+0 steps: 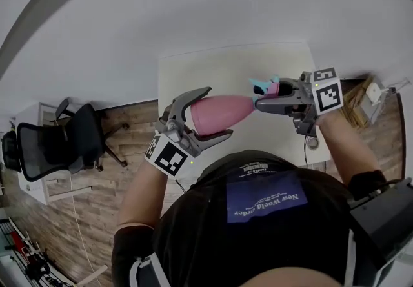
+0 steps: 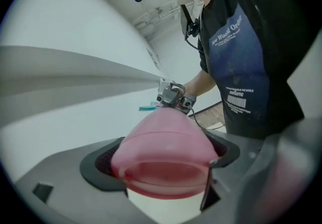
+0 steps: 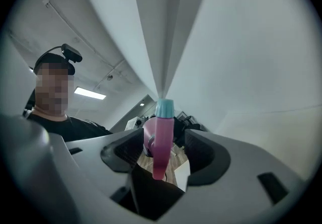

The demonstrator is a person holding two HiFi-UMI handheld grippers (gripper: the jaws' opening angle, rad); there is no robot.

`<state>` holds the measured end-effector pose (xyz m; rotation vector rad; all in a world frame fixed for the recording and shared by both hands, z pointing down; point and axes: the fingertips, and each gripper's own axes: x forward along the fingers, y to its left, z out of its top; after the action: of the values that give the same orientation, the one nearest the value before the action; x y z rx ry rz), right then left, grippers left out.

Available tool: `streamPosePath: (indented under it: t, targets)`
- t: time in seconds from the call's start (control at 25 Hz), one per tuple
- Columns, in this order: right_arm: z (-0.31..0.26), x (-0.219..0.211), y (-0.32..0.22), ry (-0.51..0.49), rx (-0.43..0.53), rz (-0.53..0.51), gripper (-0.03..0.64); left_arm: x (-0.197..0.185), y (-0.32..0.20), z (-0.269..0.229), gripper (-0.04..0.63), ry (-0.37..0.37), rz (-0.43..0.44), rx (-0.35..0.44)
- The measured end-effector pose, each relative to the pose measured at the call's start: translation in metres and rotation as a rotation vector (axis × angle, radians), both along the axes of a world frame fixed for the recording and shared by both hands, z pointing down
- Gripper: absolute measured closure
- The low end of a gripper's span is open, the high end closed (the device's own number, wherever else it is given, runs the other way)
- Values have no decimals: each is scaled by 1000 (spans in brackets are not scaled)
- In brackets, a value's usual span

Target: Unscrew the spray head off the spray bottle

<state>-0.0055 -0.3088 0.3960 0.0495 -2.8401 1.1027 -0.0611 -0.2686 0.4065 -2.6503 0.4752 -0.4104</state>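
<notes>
A pink spray bottle (image 1: 219,113) lies sideways in the air over the white table (image 1: 213,66). My left gripper (image 1: 218,111) is shut on its wide body, and in the left gripper view the pink base (image 2: 163,152) fills the space between the jaws. The spray head (image 1: 266,88), pink with a teal nozzle, points right. My right gripper (image 1: 263,97) stands around it. In the right gripper view the spray head (image 3: 160,137) sits between the dark pads (image 3: 123,150) with a gap on each side, so that gripper is open.
A black office chair (image 1: 58,140) stands on the wood floor at the left. Boxes and clutter (image 1: 361,98) sit past the table's right edge. A cable (image 1: 312,144) hangs at the table's near right corner.
</notes>
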Motion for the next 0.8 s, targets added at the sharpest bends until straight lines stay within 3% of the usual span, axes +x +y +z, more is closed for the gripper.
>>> streamPosePath:
  t: [0.08, 0.2, 0.36, 0.8]
  targets:
    - [-5, -6, 7, 16, 25, -54, 375, 0, 4, -8, 114, -28, -28, 34]
    - [-14, -10, 13, 22, 58, -89, 464, -3, 8, -16, 114, -55, -70, 72]
    - [-28, -13, 20, 0, 66, -115, 486, -7, 15, -28, 114, -15, -86, 71]
    - [-36, -14, 19, -75, -30, -111, 495, -5, 17, -49, 112, 74, 22, 44]
